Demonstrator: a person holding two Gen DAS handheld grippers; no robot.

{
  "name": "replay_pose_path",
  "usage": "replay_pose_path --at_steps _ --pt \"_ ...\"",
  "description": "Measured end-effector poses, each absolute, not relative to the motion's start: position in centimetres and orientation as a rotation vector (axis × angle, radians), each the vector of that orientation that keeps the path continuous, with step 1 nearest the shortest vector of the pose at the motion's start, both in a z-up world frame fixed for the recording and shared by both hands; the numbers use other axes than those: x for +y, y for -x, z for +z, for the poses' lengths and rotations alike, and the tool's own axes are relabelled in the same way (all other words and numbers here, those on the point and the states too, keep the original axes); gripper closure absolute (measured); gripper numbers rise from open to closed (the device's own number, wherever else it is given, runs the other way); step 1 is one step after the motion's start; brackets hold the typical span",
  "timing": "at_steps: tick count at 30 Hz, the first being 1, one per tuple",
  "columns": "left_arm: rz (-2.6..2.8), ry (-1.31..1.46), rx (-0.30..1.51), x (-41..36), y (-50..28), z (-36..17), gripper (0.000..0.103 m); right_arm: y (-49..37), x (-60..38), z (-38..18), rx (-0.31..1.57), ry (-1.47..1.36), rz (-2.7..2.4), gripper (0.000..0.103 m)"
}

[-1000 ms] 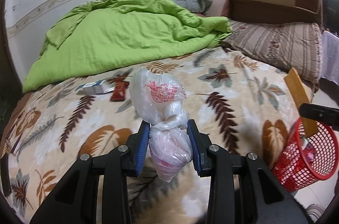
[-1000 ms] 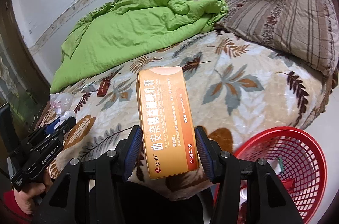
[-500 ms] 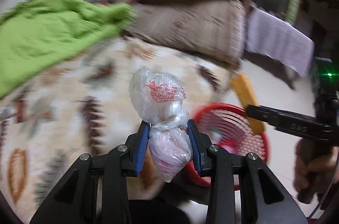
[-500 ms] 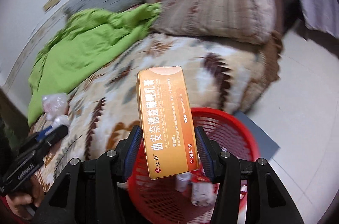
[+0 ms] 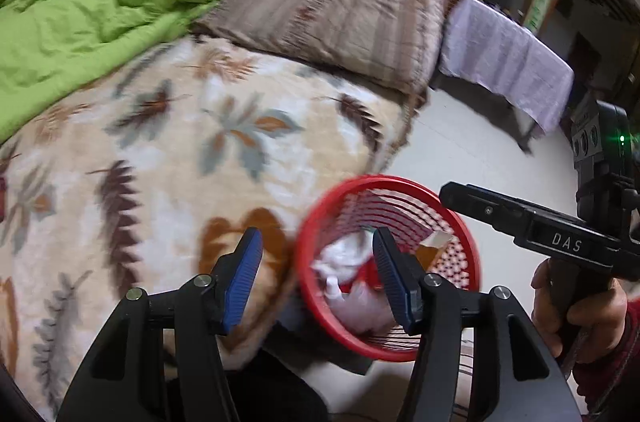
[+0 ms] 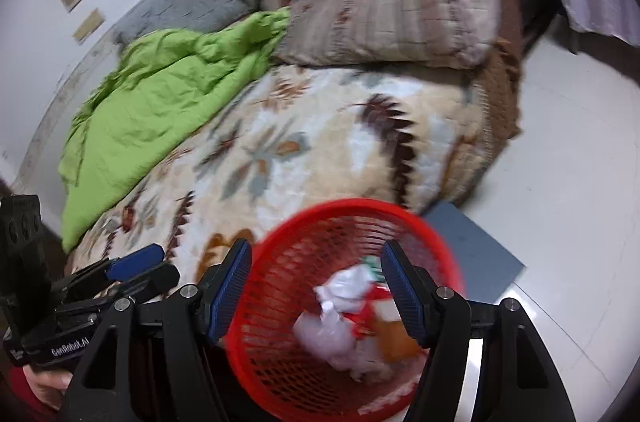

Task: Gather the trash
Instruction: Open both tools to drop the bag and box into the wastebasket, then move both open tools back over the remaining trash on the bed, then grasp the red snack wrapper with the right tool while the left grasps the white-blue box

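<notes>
A red mesh basket stands on the floor beside the bed. In it lie the white plastic bag, the orange box and other trash. My left gripper is open and empty above the basket's left rim. My right gripper is open and empty right above the basket. The right gripper also shows from the side in the left wrist view, and the left one in the right wrist view.
The bed with a leaf-patterned blanket lies left of the basket, with a green quilt and a striped pillow behind. A grey mat lies on the pale floor. A cloth-covered table stands at the right.
Both grippers swung from the bed over to the basket and opened. The plastic bag and the orange box left the grippers and now lie in the basket.
</notes>
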State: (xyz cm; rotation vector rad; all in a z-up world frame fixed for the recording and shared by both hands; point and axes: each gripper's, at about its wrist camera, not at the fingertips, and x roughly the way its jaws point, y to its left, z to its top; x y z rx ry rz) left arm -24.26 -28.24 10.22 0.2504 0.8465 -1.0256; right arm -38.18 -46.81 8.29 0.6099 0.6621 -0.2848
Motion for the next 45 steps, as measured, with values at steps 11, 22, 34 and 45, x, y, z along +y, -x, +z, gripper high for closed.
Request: replay_pose_path --at_steps 11,22,34,45 --pt "-0.619 -0.041 0.806 -10.8 11.8 12.2 0.045 21.4 -34.0 10.3 0.774 -0.463 0.142 0.031" --pt "-0.296 0.061 0.781 4.7 -0.2 11.3 0.041 1.1 -20.3 9.0 0.855 -0.324 0.329 0.031" --pt "-0.359 0.077 0.77 6.8 -12.3 9.6 0.04 -10.8 -14.3 2.4 0.992 -0.286 0.233 0.042" --pt "-0.486 0.131 0.966 4.3 -22.5 5.0 0.037 -6.2 -18.2 2.4 0.922 -0.408 0.302 0.072"
